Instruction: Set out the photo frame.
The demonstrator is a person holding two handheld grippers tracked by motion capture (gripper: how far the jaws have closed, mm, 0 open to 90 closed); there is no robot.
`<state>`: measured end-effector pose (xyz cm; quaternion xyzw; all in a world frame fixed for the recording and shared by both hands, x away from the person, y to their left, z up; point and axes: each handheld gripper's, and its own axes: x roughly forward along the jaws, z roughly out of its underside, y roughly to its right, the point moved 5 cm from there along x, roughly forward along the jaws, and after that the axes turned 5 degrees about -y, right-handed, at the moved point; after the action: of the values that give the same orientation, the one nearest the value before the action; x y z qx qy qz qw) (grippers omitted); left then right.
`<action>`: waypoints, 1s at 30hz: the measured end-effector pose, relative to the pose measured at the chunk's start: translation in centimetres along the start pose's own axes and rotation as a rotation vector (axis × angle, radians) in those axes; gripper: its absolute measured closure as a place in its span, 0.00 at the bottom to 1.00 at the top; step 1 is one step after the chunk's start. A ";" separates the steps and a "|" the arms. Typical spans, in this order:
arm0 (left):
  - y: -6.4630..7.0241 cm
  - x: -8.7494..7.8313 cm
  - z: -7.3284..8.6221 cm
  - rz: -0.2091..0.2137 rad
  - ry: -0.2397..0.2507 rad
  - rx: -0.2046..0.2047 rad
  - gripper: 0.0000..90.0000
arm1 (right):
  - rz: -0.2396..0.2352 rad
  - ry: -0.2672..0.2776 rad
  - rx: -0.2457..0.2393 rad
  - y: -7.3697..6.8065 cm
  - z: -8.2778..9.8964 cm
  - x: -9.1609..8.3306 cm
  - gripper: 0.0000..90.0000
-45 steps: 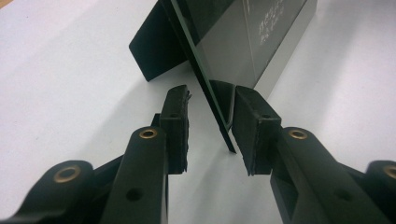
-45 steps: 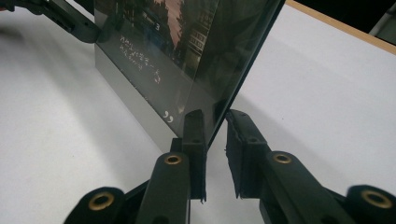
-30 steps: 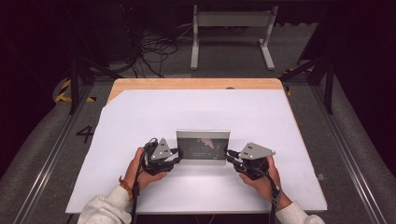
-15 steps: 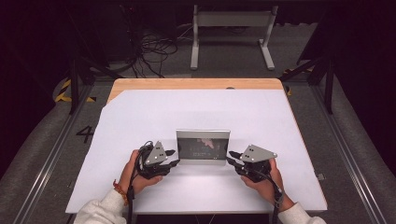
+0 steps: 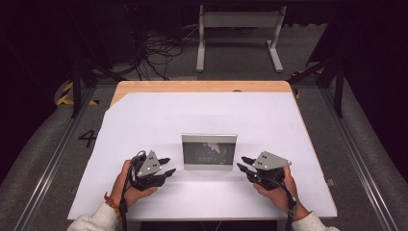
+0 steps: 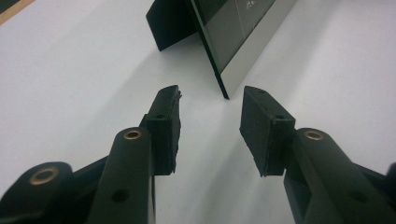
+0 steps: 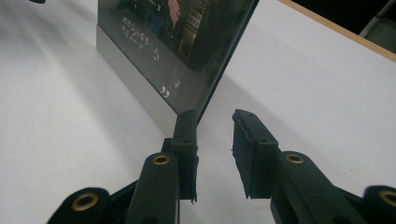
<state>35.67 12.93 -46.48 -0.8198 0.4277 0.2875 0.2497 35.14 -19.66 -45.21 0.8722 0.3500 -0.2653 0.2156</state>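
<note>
A silver picture frame [image 5: 209, 150] with a dark photo stands upright on the white table sheet [image 5: 192, 115]. My left gripper [image 5: 168, 165] lies a short way off its left edge and points at it. In the left gripper view the frame's corner [image 6: 238, 42] and black back prop [image 6: 170, 23] are just beyond the left gripper [image 6: 210, 100]. My right gripper [image 5: 241, 163] is close to the frame's right edge, whose lower corner [image 7: 154, 42] is just ahead of the right gripper [image 7: 215, 116]. Both pairs of jaws have just been opening, with nothing between them.
The sheet covers a wooden tabletop whose far edge [image 5: 202, 86] shows as a bare strip. Beyond the table, on the dark floor, lie tangled cables [image 5: 154, 53] and a grey metal stand [image 5: 238, 29]. Floor rails run along both sides of the table.
My left gripper has drawn back leftward from the frame's left edge, and its jaws stand wider. The right gripper has hardly moved, jaws slightly wider. The frame stays where it was.
</note>
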 end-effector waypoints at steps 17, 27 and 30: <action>0.0 -1.5 2.0 -0.016 -0.011 -0.024 0.58 | 0.033 -0.019 -0.004 0.3 1.2 -0.9 0.67; -0.1 -1.9 2.9 -0.017 -0.022 -0.036 0.47 | 0.035 -0.020 -0.007 0.3 1.7 -1.1 0.58; 0.0 -1.8 3.3 -0.020 -0.036 -0.038 0.42 | 0.040 -0.022 -0.009 0.3 1.8 -1.2 0.55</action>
<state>33.96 16.11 -47.57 -0.8232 0.4096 0.3077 0.2446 34.08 -21.50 -45.82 0.8749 0.3314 -0.2691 0.2286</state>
